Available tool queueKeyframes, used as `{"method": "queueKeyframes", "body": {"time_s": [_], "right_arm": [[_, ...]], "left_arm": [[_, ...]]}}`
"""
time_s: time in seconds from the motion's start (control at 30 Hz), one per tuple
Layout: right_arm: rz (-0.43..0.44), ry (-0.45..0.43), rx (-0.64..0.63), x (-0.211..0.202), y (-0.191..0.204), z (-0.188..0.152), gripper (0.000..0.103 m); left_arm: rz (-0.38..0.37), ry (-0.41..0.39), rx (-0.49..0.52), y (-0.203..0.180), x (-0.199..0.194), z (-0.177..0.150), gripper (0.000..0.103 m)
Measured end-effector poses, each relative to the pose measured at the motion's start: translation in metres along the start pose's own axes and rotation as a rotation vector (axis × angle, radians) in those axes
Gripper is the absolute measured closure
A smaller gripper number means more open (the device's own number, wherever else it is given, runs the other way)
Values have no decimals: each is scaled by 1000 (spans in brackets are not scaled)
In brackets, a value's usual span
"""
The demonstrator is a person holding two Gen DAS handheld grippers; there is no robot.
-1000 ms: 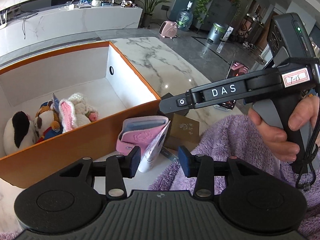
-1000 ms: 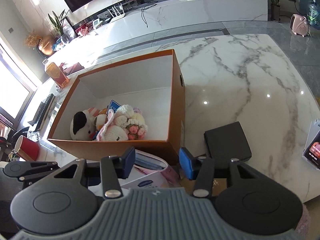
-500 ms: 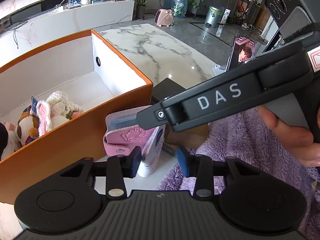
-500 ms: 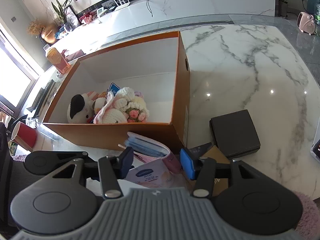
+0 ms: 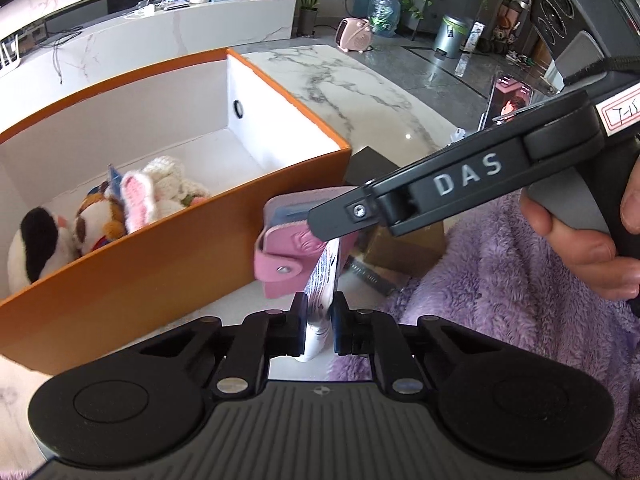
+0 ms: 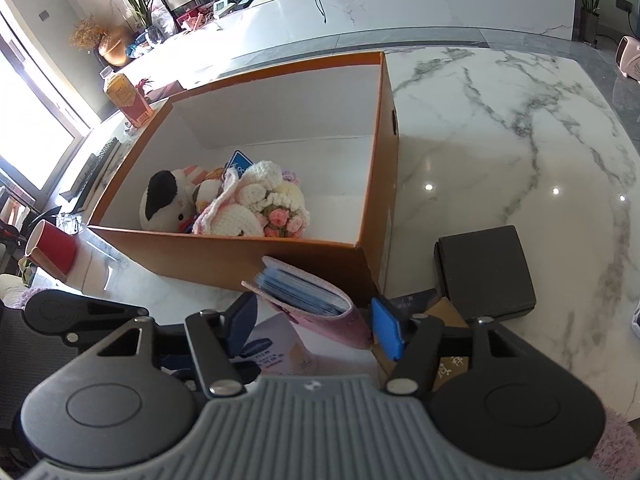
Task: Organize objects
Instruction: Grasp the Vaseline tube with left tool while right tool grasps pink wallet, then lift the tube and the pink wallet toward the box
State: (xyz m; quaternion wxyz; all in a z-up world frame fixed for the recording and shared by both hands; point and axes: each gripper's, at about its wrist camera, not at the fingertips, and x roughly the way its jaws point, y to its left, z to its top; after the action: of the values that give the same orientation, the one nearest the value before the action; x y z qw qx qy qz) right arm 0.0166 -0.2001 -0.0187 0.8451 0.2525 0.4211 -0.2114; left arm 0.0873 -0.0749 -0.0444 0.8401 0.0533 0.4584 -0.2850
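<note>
The left gripper's (image 5: 319, 322) fingers have just been closing and now clench a thin white-and-blue packet (image 5: 325, 280) just outside the orange cardboard box (image 5: 168, 264). The right gripper's (image 6: 312, 326) fingers have just been opening, straddling an upright pink snap-buttoned card wallet (image 6: 320, 306) against that box, untouched.

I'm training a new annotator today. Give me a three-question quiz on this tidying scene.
1. True or false: the left gripper is shut on the white printed packet.
2. What lies between the open right gripper jaws?
A. black box
B. pink card holder
C. red cup
3. Fill in: the plush toys lie inside the ____ box.

Key: 1 true; 2 B, the pink card holder; 3 orange.
</note>
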Motion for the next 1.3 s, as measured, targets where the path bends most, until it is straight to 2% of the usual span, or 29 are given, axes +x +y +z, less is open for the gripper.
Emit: {"method": "queueKeyframes", "body": {"time_s": [0.1, 0.23, 0.5, 0.7, 0.83, 0.9, 1.03, 1.3], "right_arm": [[13, -10, -9, -2, 3, 1, 38], [-14, -24, -30, -4, 5, 4, 39], [-28, 32, -88, 12, 5, 3, 40], [-51, 64, -192, 32, 14, 3, 40], [-84, 79, -252, 41, 20, -1, 57], [-83, 71, -269, 40, 22, -4, 60], [-65, 72, -291, 36, 29, -12, 72], [-62, 30, -327, 17, 45, -19, 81]], "left_arm": [[19, -3, -13, 6, -7, -5, 89], [49, -16, -58, 19, -16, -8, 89], [76, -38, -101, 34, -21, -1, 89], [85, -33, -118, 39, -18, 1, 89], [88, -31, -126, 41, -17, 3, 89], [90, -28, -130, 42, -16, 3, 89], [95, -22, -137, 43, -16, 2, 89], [73, -51, -155, 42, -28, 3, 89]]}}
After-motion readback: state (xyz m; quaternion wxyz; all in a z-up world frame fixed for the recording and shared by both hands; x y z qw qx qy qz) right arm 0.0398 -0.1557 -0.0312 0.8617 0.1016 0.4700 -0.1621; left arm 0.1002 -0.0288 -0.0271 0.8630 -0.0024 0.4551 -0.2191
